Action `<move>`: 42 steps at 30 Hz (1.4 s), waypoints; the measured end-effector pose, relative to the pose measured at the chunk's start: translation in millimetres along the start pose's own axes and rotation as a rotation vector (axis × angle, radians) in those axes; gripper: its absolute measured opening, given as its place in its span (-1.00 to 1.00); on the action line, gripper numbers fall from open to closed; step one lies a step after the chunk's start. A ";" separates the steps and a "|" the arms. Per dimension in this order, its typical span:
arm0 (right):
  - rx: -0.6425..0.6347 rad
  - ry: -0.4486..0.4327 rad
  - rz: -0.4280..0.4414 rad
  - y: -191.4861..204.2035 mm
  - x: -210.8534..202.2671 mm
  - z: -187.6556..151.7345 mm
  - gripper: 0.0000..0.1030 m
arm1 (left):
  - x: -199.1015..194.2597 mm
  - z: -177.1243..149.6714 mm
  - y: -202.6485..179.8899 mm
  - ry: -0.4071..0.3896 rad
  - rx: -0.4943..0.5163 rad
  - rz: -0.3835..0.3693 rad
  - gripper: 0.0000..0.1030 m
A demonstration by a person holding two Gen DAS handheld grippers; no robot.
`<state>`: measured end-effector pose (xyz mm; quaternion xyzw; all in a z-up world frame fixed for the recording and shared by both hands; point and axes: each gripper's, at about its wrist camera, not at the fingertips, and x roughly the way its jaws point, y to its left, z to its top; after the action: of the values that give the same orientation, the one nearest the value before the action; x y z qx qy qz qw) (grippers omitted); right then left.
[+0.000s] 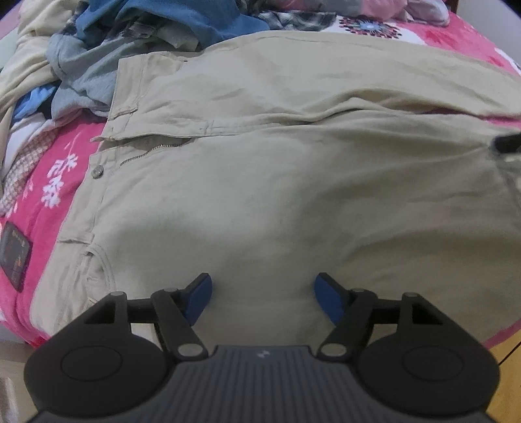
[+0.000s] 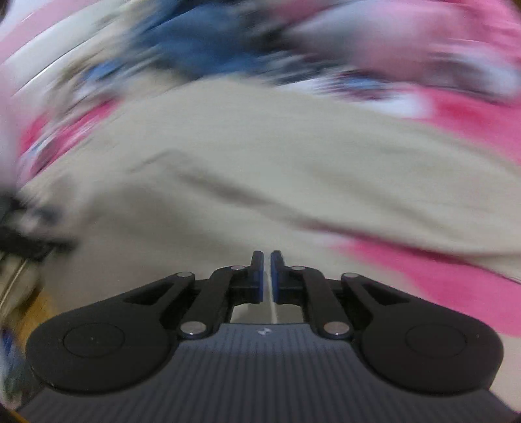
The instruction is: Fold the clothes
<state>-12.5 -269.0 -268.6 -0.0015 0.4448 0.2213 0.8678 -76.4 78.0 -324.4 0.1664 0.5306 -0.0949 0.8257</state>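
Beige trousers (image 1: 260,182): spread flat across a pink flowered blanket (image 1: 49,195) on a bed, waistband toward the left of the left wrist view. Fly open, zip (image 1: 146,153) exposed, metal button (image 1: 97,171) at the waistband edge. Upper leg folded over the lower one, with a long crease running across the middle. Pocket seam visible near the lower left edge.

Left tool (image 1: 263,297): above the lower part of the trousers, pointing steeply down. Jaws wide apart, blue pads (image 1: 198,301) clear of the cloth, nothing between them. Beige fabric visible in the gap.

Right tool (image 2: 267,276): jaws closed almost together, only a thin slit between the blue pads. Whether a thin edge of cloth is pinched in that slit: cannot be told. Right wrist view heavily blurred; beige trousers (image 2: 260,156) fill the middle, pink blanket (image 2: 439,270) to the lower right. A dark tip at the far right edge of the left wrist view (image 1: 508,143), lying over the trousers' right end, probably part of the right tool.

Pile of unfolded clothes (image 1: 146,39): beyond the trousers at the top left, containing blue, grey and cream garments, touching the waistband corner. Plaid cloth (image 1: 293,19) farther back. Dark label patch (image 1: 14,253) on the blanket at the left edge. Wooden floor (image 1: 508,367) at the lower right.
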 end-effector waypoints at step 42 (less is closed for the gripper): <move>0.057 0.201 -0.536 -149.2 -136.3 -131.5 -0.91 | -34.0 3.3 -134.6 -0.010 0.594 -0.377 0.13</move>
<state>-125.4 -482.0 -271.7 -0.1164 0.5185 -0.0299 0.8466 -132.7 -48.6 -315.7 0.2982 0.4971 -0.3968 0.7117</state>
